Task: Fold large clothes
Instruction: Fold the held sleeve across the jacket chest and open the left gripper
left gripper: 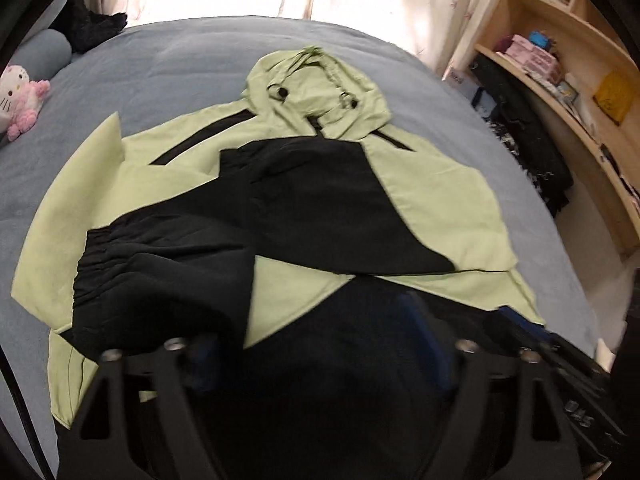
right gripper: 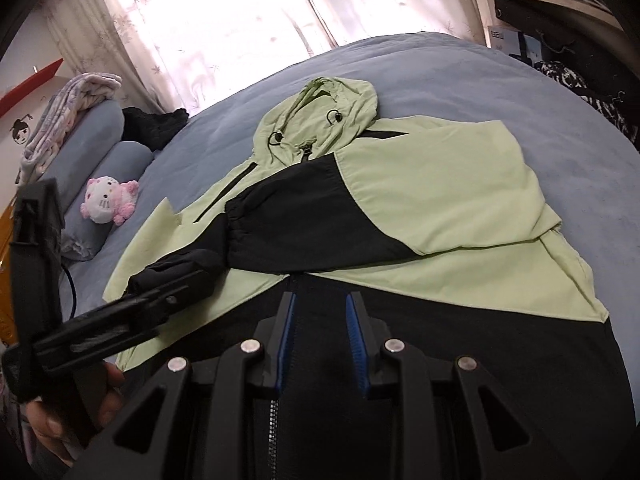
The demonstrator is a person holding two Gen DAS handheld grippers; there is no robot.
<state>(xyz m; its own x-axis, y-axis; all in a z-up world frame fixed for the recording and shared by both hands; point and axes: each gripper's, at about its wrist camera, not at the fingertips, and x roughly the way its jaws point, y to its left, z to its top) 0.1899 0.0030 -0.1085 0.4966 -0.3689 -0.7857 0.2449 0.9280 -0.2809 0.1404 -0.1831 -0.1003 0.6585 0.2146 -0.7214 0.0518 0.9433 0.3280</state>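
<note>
A light green and black hooded jacket [left gripper: 440, 184] [right gripper: 440, 184] lies front up on the blue-grey bed [left gripper: 180, 60] [right gripper: 480, 80], hood toward the curtain. Both black-cuffed sleeves are folded in across the chest. My left gripper [left gripper: 312, 338] stands open over the black lower front, with nothing between its wide-spread fingers. The left sleeve's gathered cuff [left gripper: 120, 280] lies just ahead of its left finger. In the right wrist view the left gripper [right gripper: 176, 292] is at that cuff [right gripper: 176, 264], a hand holding it. My right gripper [right gripper: 320, 320] hovers over the black hem by the zipper, blue pads a little apart, nothing pinched.
A pink and white plush toy [left gripper: 20, 96] [right gripper: 108, 200] and blue-grey pillows [right gripper: 100, 136] sit at the bed's left. A black cloth [left gripper: 92, 24] lies near the curtain. Wooden shelves [left gripper: 580, 60] and dark clothing [left gripper: 528, 148] stand off the bed's right edge.
</note>
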